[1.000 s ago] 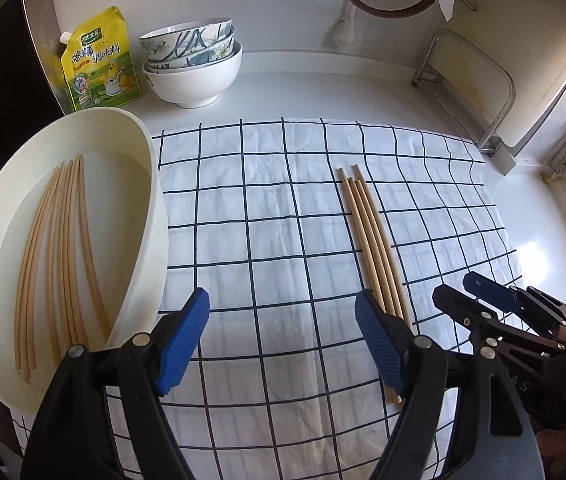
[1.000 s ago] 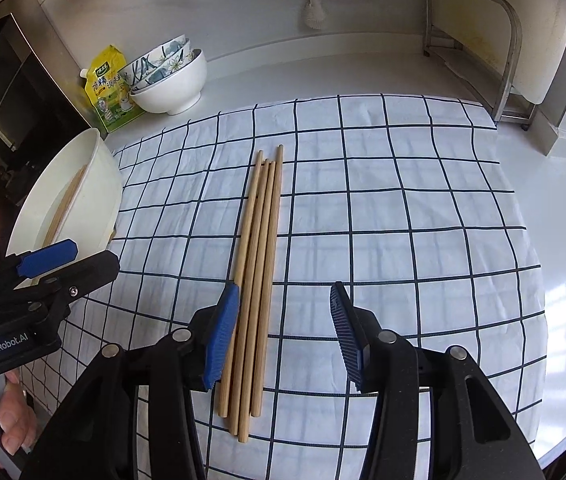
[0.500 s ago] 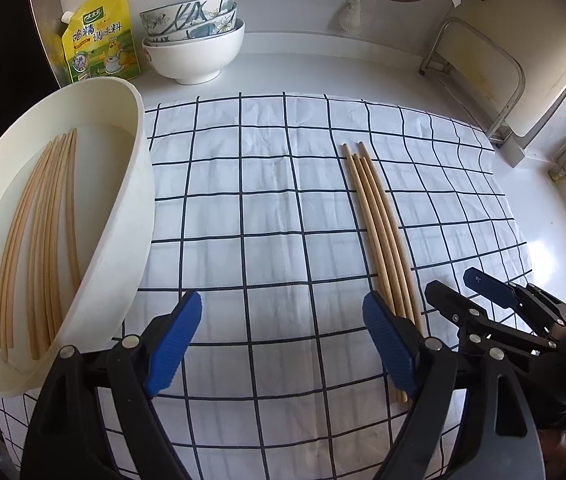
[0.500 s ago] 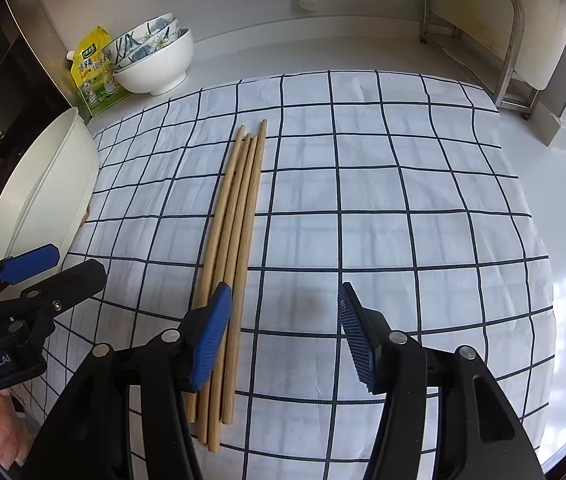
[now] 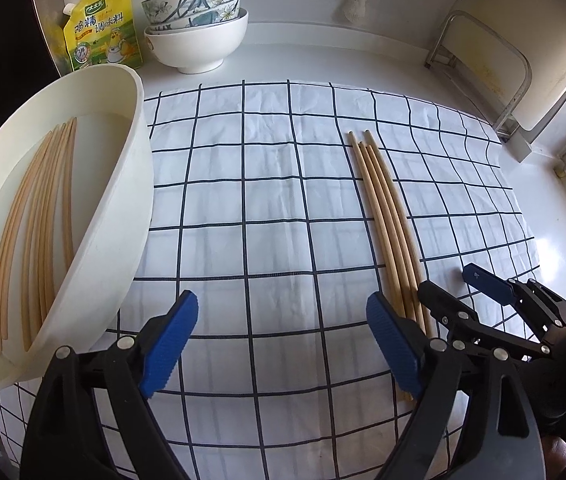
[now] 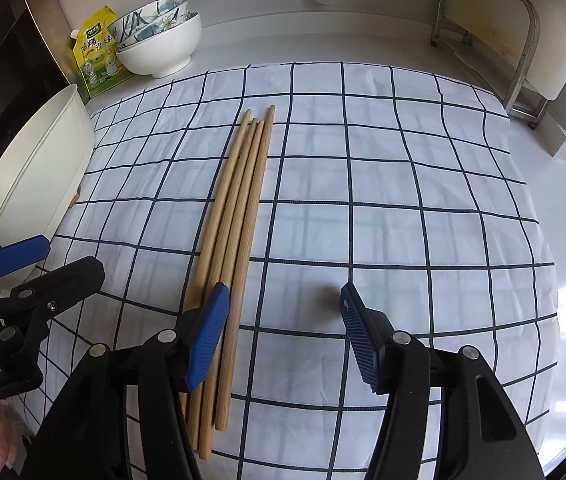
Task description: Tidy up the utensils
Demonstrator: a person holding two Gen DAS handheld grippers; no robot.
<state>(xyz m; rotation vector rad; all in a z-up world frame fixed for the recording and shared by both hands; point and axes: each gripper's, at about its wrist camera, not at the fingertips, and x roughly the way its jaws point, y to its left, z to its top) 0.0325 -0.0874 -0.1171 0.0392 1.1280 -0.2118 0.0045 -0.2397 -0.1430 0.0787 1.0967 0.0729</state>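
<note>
Four wooden chopsticks (image 6: 239, 236) are laid on checked cloth (image 6: 403, 200). L gripper (image 5: 283, 340) & R gripper (image 6: 283, 332) are spread wide, nothing held; more chopsticks are seen in white basin (image 5: 123, 220).

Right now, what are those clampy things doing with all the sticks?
A person is sorting chopsticks using two hand-held tools. The left gripper and right gripper are both open and hold nothing. Four chopsticks lie side by side on the checked cloth, and the right gripper hovers over their near ends. More chopsticks are already in the white tub on the left.
</note>
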